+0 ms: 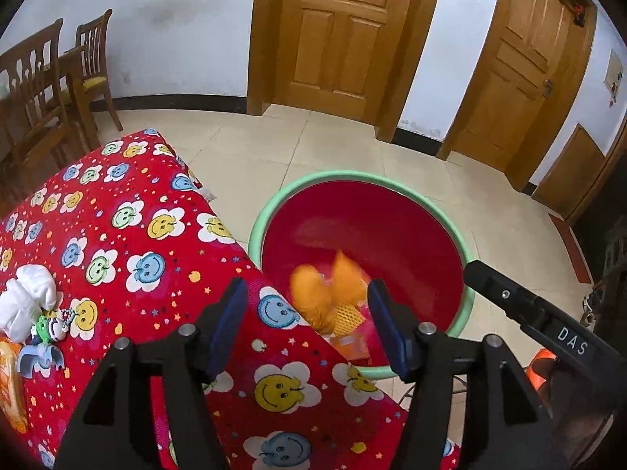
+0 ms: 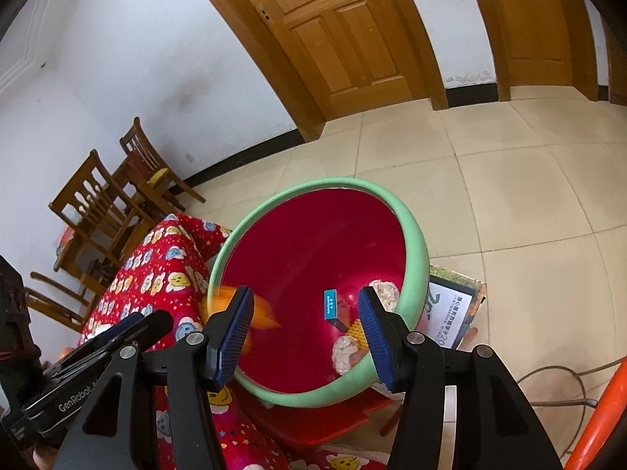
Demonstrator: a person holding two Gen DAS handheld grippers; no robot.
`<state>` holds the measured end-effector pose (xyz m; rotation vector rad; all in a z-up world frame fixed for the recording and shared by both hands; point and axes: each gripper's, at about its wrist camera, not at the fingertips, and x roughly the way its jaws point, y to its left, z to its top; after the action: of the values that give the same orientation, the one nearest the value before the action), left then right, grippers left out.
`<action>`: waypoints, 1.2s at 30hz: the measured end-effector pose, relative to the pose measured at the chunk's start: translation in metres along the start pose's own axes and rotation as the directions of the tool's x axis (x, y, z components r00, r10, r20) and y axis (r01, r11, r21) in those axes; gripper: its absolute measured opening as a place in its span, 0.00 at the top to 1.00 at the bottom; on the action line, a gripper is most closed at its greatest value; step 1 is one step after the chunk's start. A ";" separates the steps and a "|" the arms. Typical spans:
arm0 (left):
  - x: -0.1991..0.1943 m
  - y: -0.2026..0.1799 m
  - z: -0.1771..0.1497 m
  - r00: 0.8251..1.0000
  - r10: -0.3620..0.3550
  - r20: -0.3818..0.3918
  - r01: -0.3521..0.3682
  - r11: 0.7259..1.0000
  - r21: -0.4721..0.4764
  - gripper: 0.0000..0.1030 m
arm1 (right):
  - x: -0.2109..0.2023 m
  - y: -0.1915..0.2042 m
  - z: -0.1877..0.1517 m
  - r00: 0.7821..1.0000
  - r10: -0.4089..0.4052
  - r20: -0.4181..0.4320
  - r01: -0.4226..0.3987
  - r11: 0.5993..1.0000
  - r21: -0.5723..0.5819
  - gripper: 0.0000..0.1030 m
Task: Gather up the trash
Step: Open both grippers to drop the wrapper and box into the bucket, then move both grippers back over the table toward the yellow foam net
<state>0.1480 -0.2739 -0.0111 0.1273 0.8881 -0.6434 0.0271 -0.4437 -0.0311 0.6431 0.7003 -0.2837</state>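
Left wrist view: left gripper [image 1: 307, 319] jaws spread, nothing pinched. An orange foam fruit net [image 1: 327, 293] shows motion-blurred between and beyond the fingertips, over the red basin [image 1: 411, 235] with its green rim; judged to be falling free into it. A second yellow-orange net [image 1: 347, 315] and a pinkish wrapper [image 1: 348, 342] lie on the basin floor. Basin sits just beside the edge of the tabletop [image 1: 156, 215], which carries a red smiley-flower cloth. At the tabletop's far left: crumpled white tissue [image 1: 27, 301], small plastic toys [image 1: 45, 342], an orange packet [image 1: 9, 384]. The right gripper's body enters from the right edge. Right wrist view: right gripper [image 2: 303, 333] jaws spread, empty, hanging over the basin's near rim. Blurred orange net at the basin's left side, behind the left finger. Inside the basin: small blue box [image 2: 330, 304], two crumpled paper wads [image 2: 386, 291], the yellow net. A printed carton [image 2: 454, 313] stands on the floor beyond the basin. Judgement: remaining trash, tissue first, lies on the tabletop well left of both jaws; the left hand is nearer. The tissue is a lump with no clear long axis, so any approach angle should serve.
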 end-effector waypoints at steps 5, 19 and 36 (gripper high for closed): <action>-0.004 0.005 -0.004 1.000 0.002 -0.008 -0.002 1.000 -0.017 0.39 | -0.004 0.001 0.000 1.000 0.003 0.004 -0.003 1.000 0.001 0.45; -0.038 0.035 -0.016 0.997 0.080 0.016 -0.078 0.993 -0.088 0.36 | -0.023 0.020 -0.012 1.000 0.014 0.015 -0.013 1.000 -0.029 0.34; -0.090 0.084 -0.044 0.983 0.180 0.035 -0.170 0.966 -0.196 0.30 | -0.039 0.060 -0.034 0.999 0.050 -0.007 -0.051 0.992 -0.112 0.31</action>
<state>0.1250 -0.1485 0.0162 0.0140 0.8725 -0.3915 0.0077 -0.3747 0.0022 0.5536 0.6981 -0.1948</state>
